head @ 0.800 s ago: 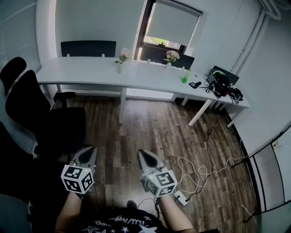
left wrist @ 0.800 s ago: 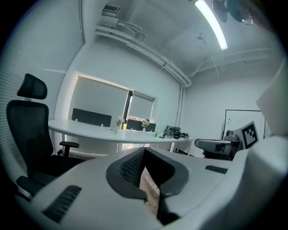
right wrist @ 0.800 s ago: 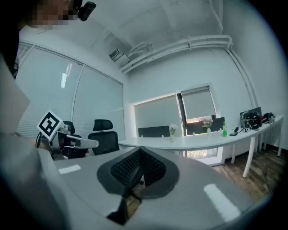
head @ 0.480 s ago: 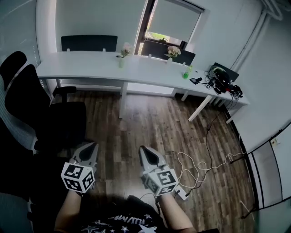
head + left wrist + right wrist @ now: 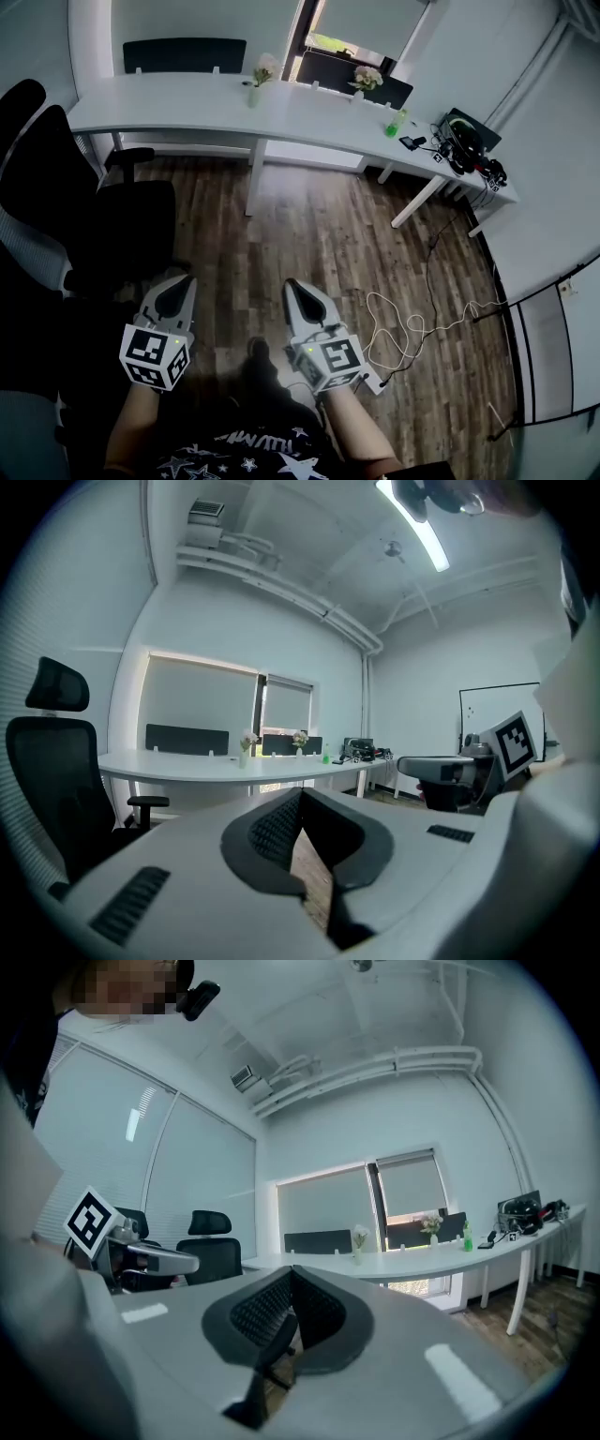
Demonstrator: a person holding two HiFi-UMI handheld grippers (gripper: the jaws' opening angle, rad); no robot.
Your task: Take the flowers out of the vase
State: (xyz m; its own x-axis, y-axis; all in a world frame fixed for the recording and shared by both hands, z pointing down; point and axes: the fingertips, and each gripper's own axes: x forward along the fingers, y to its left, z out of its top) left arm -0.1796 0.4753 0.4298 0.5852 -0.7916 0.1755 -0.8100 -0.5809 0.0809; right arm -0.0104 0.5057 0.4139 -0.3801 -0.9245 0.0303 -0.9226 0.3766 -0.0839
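Note:
Two small vases of pale flowers stand far off on a long white desk (image 5: pixel 187 117): one vase (image 5: pixel 255 94) with its flowers (image 5: pixel 266 67) near the middle, a second bunch (image 5: pixel 367 77) to its right. Both also show small in the left gripper view, flowers (image 5: pixel 248 740) and flowers (image 5: pixel 300 738), and in the right gripper view, flowers (image 5: pixel 359 1237) and flowers (image 5: pixel 431 1224). My left gripper (image 5: pixel 178 285) and right gripper (image 5: pixel 292 287) are held low over the wooden floor, well short of the desk. Each is shut with nothing between its jaws.
Black office chairs (image 5: pixel 103 234) stand at the left, close to my left gripper. A green bottle (image 5: pixel 397 122), headphones and cables (image 5: pixel 469 159) lie at the desk's right end. A white cord and power strip (image 5: pixel 403 337) lie on the floor (image 5: pixel 319 234) to the right.
The view has advanced toward the desk and tipped downward; the desk sits higher in the head view. Both grippers keep their places, shut.

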